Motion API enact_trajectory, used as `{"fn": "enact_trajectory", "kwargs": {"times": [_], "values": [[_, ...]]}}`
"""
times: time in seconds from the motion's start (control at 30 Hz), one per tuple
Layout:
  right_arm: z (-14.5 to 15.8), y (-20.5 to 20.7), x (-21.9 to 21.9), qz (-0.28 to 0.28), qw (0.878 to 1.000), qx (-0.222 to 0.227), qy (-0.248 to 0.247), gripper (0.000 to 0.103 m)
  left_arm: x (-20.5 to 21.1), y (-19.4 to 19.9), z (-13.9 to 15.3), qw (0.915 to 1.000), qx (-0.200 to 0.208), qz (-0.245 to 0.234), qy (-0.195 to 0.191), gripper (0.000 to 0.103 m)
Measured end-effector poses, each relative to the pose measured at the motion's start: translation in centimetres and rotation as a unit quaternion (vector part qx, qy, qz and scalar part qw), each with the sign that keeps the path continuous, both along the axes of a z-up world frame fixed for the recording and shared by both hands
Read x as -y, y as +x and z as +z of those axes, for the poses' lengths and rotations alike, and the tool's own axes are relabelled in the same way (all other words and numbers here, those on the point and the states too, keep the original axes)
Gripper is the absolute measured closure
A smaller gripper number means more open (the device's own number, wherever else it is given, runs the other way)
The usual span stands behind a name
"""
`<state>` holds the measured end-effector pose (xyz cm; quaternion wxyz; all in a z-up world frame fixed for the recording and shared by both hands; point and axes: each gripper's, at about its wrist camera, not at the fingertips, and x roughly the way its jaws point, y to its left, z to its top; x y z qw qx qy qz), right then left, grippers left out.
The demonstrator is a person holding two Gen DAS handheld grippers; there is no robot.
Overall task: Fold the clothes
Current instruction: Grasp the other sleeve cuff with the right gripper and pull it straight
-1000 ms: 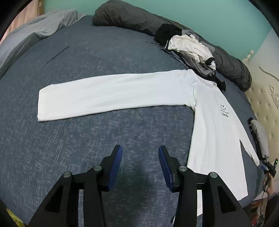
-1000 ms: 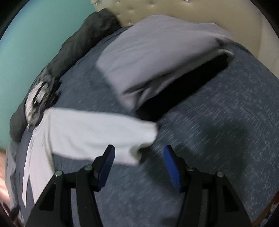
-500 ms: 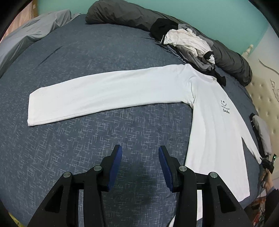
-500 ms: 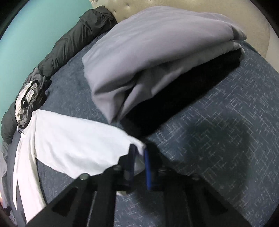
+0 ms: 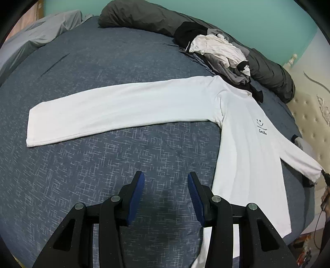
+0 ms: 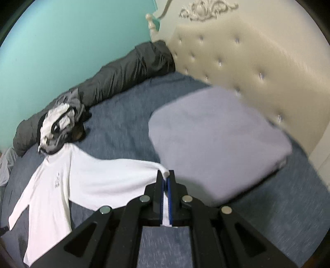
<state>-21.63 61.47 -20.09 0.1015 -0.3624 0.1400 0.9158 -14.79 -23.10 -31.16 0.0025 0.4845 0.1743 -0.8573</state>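
Your right gripper point(image 6: 166, 179) pinches the cuff of the white shirt point(image 5: 243, 144) spread on the blue bed point(image 5: 86, 68), while your left gripper point(image 5: 166, 185) hovers open over bare bedspread beside the hem.

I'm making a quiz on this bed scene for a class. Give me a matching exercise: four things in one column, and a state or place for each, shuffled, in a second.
Things:
1. right gripper
2. left gripper
3. white long-sleeved shirt
4. pile of unfolded clothes

States or places:
A. heaped against the dark rolled duvet
B. open, over bare blue bedspread
C. shut on a sleeve cuff
D. spread front-up, sleeves out

Pairs: 1-C, 2-B, 3-D, 4-A
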Motion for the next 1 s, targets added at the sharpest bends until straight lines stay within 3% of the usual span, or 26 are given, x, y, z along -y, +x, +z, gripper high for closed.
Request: {"fn": "enact_trajectory", "kwargs": {"times": [0.23, 0.67, 0.87, 1.0], "values": [[2.0, -3.2, -2.8, -0.032, 0.999, 0.026, 0.021, 0.1, -0.6, -0.6, 0.1, 1.0, 0.001, -0.003, -0.006, 0.056], [0.4, -9.8, -7.0, -0.043, 0.994, 0.076, 0.06, 0.1, -3.5, -2.4, -1.2, 0.9989, 0.024, -0.028, -0.027, 0.056], [-1.4, -10.9, -8.0, -0.041, 0.994, 0.093, 0.051, 0.1, -5.3, -3.2, -1.6, 0.998, 0.031, -0.046, -0.031, 0.056], [-2.6, -10.2, -9.3, -0.084, 0.99, 0.102, 0.058, 0.096, -6.6, -3.6, -1.2, 0.9976, 0.028, -0.055, -0.031, 0.056]]}}
